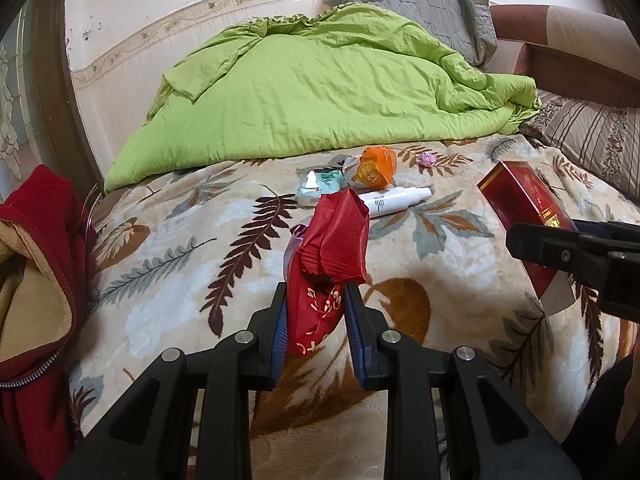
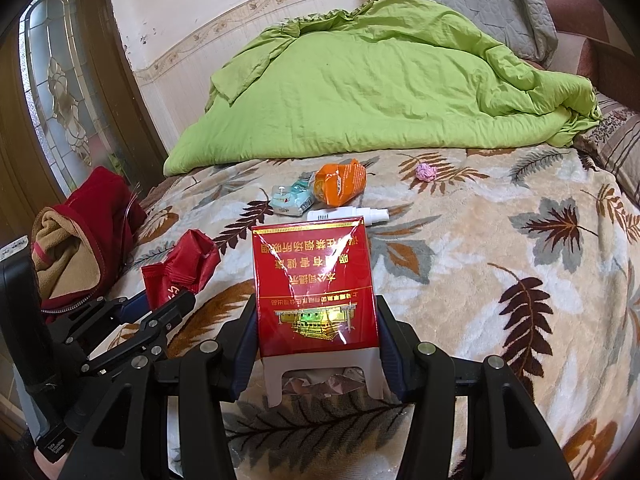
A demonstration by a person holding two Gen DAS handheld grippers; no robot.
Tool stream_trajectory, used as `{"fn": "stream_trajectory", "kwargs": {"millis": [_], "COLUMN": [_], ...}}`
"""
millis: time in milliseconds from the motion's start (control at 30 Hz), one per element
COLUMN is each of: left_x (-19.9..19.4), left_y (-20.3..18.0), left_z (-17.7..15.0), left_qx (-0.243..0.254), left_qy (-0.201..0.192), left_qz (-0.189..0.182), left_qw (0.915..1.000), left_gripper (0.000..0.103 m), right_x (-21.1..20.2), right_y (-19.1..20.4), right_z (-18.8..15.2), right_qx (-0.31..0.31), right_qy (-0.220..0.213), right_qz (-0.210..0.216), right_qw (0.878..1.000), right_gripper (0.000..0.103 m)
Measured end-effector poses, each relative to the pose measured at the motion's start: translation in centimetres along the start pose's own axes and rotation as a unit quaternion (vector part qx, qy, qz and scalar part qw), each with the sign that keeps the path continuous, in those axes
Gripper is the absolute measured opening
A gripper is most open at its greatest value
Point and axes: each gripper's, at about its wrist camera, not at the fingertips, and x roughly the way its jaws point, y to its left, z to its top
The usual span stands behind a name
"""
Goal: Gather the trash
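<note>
Two tools, both loaded. Left tool (image 1: 314,312) pinches a crumpled red wrapper (image 1: 330,256) by its lower end, held up off the bed (image 1: 460,264) w/ the top flopping free; white print on it, too creased to read. Right tool (image 2: 316,332) clamps a red cigarette pack (image 2: 314,280) by both sides, lid flipped open toward the camera, foil showing inside, so prob. empty. Gold Chinese text on the pack reads upside down, plus a gold gate emblem w/ hologram patch; I can't make out a brand.

More trash left near the bed's middle, just short of the green quilt (image 1: 312,92): orange packet (image 1: 376,168) w/ "12" printed, teal tissue pack (image 1: 320,188), white spray bottle (image 1: 394,200), pink paper wad (image 1: 427,159) apart to the right. Red jacket (image 1: 44,280) sits at the left edge, not trash by my guess.
</note>
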Motion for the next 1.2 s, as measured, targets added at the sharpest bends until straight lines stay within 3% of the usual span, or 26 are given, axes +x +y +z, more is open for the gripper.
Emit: {"fn": "stream_trajectory", "kwargs": {"millis": [767, 1000, 1200], "left_x": [-0.1, -3.4, -7.6], "left_y": [-0.6, -2.6, -8.0], "left_z": [-0.6, -0.2, 0.9], "left_qx": [0.004, 0.021, 0.071], "left_qy": [0.001, -0.016, -0.043], "left_qz": [-0.017, -0.071, -0.155], "left_qw": [0.9999, 0.9971, 0.9845], "left_gripper": [0.025, 0.025, 0.025], "right_x": [-1.0, -5.6, -13.5], "right_y": [-0.8, -2.6, -7.1], "right_z": [-0.4, -2.0, -4.4], "right_qx": [0.036, 0.063, 0.111], "right_qy": [-0.004, -0.013, -0.031], "right_qz": [0.013, 0.011, -0.03], "right_qw": [0.999, 0.998, 0.993], "right_gripper": [0.057, 0.057, 0.057]}}
